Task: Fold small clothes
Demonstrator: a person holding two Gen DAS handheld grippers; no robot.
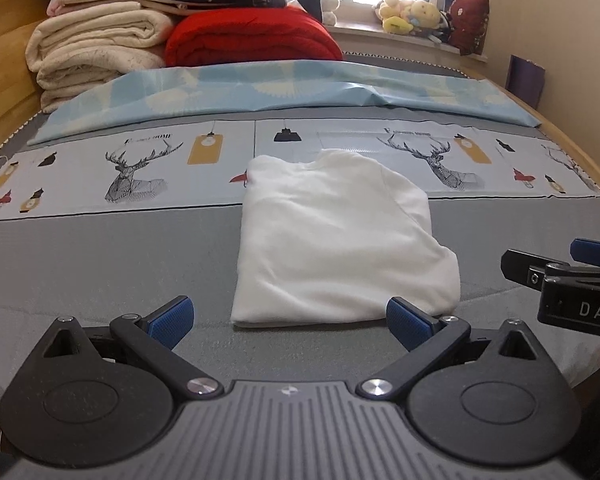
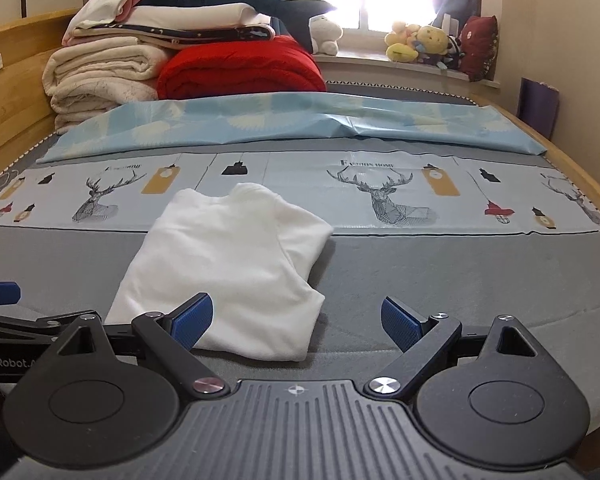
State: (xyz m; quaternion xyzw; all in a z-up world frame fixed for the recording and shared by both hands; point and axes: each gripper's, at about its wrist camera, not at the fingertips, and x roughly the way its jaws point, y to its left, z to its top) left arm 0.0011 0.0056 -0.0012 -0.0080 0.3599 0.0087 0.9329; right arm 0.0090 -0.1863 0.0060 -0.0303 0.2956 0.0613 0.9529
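One white garment (image 1: pixel 336 236) lies folded into a rough rectangle on the grey bed cover (image 1: pixel 100 264), its far end with the collar resting on the strip of deer-print cloth (image 1: pixel 132 172). Its long axis runs away from both cameras, toward the window, with the near edge closest to the person. A looser lobe bulges out at the near right corner, so the fold looks done or nearly done, though it is not perfectly square.

The left gripper (image 1: pixel 290 322) sits just short of that near edge, almost centred on it, with the cloth straight ahead of its fingers. Those fingers stand wide apart and nothing is between them; the blue pads are clear of the fabric. The right gripper (image 2: pixel 298 322) is likewise spread wide and empty. From its view the garment (image 2: pixel 228 264) lies ahead and to the left, only its near right corner reaching in front of the left-hand pad. So the left hand is the one squared up to the piece, and the right hand stands off its right side. Each gripper shows at the edge of the other's view, side by side.

Farther out, a light blue sheet (image 1: pixel 284 88) crosses the bed, and behind it are stacked cream blankets (image 1: pixel 96 52) and a red quilt (image 1: pixel 252 38). Soft toys (image 1: pixel 412 16) line the windowsill.
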